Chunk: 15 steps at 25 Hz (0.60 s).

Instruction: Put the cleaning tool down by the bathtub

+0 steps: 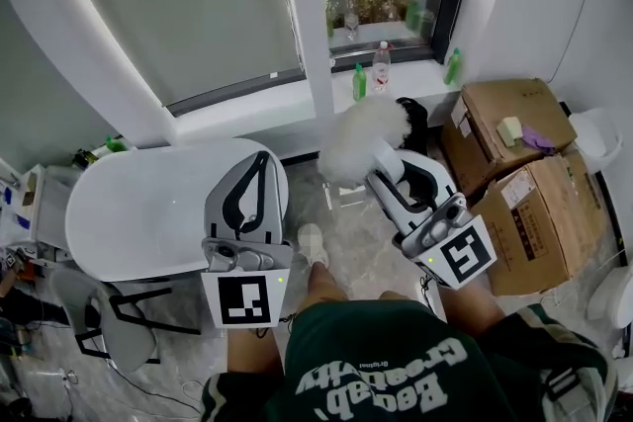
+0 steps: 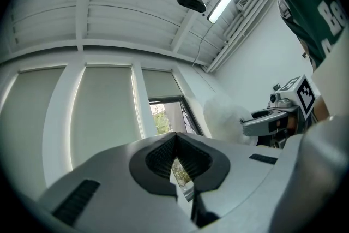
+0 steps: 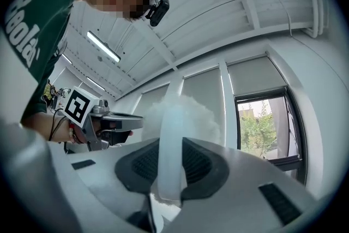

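head view first: the right gripper (image 1: pixel 384 156) is clamped on the cleaning tool (image 1: pixel 362 137), a white fluffy duster. its puffy head sticks out ahead of the jaws, up in the air over the floor (image 1: pixel 356 237). the bathtub (image 1: pixel 138 212) sits to the left of it and the cardboard boxes (image 1: pixel 514 178) to the right. the left gripper (image 1: pixel 259 165) hovers over the tub's near end with its jaws pressed together on nothing. the tool isn't down yet, and that height is the first risk. if it's let go from up here it likely bounces or rolls off toward the boxes. the person's foot (image 1: pixel 313 245) is also right under the drop line.

left gripper view: the tips meet with nothing between them, so there's no backup hold from this side. the duster's head shows off to the right, just ahead of the right gripper, well apart from these jaws. if the left gripper swings across during the lowering it could brush the fluff and knock the tool askew.

right gripper view: the pads pinch a smooth, pale, narrow handle (image 3: pixel 169 150), which stands upright between them with the fluffy head right above. this looks like the weak point. the handle is slick and slim, the head is bulky, and i'd say it can pivot or slide in the grip if the wrist tips down fast. the fluff also blocks what lies ahead, so the landing spot is hard to judge. the tool could end up inside the tub, not beside it.
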Each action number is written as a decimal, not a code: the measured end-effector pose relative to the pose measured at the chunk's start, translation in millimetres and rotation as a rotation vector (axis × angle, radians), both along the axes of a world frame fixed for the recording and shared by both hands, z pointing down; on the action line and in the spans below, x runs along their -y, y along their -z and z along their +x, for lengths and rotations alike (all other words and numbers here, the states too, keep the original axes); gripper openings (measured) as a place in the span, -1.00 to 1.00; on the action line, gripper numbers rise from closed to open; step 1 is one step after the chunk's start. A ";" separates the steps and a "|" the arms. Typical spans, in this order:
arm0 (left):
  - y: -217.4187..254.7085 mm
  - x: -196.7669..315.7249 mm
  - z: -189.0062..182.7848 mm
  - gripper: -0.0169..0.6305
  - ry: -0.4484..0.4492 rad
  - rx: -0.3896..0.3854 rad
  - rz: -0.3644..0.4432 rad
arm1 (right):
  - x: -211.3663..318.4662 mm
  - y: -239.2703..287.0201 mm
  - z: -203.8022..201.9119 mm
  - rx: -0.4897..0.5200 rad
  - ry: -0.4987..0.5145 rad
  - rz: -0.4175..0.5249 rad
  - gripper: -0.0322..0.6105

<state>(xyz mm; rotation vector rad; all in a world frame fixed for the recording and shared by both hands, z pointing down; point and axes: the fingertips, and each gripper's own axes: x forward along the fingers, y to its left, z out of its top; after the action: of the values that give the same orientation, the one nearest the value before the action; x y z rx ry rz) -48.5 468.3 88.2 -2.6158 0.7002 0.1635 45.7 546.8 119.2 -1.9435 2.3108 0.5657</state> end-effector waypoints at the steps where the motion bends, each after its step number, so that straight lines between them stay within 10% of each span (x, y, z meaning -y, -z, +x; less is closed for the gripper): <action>1: -2.8 13.1 5.1 -0.94 0.001 0.009 0.005 | 13.2 -2.3 4.5 0.001 -0.001 -0.002 -0.62; 15: -9.9 248.6 79.1 -0.94 -0.019 0.063 0.000 | 246.2 -9.6 69.4 0.007 -0.025 -0.086 -0.61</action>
<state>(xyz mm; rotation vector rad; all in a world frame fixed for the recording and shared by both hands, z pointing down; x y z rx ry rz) 30.6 219.7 98.1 -2.6158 0.6535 0.0870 115.0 300.5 128.8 -2.0100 2.3478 0.4685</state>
